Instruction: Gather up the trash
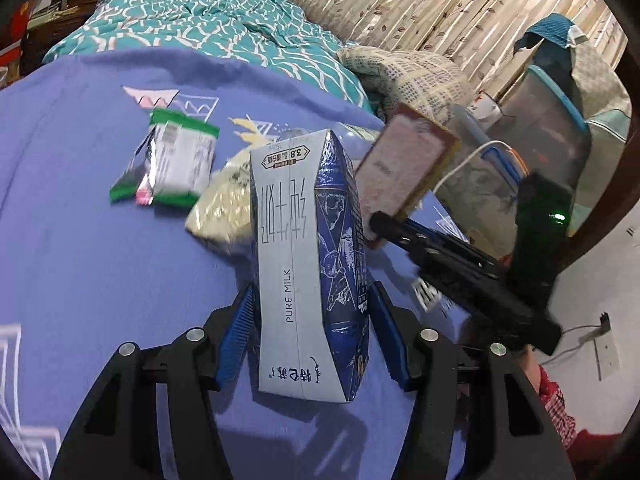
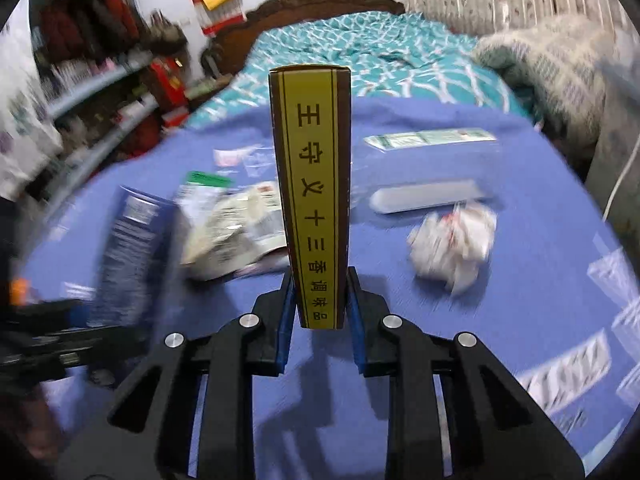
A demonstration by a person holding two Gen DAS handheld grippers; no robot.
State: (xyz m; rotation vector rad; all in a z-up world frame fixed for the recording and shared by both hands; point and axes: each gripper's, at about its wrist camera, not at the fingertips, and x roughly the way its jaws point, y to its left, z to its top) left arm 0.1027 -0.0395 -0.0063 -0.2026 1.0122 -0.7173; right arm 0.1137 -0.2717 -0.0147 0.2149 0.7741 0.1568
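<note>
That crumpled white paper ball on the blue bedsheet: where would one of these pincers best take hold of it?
Across its middle, coming down from above. The crumpled paper ball is a loose, roughly round wad lying clear of the long flat packet behind it, so the fingers could probably drop on either side and squeeze it. It looks soft, so any axis should do. Both grippers are occupied now.

Dim indoor light; motion blur; fisheye edges bent, vignetted.

The right tool (image 2: 319, 300) clamps a yellow-and-brown box (image 2: 311, 184) upright above the blue sheet (image 2: 520, 320).
</note>
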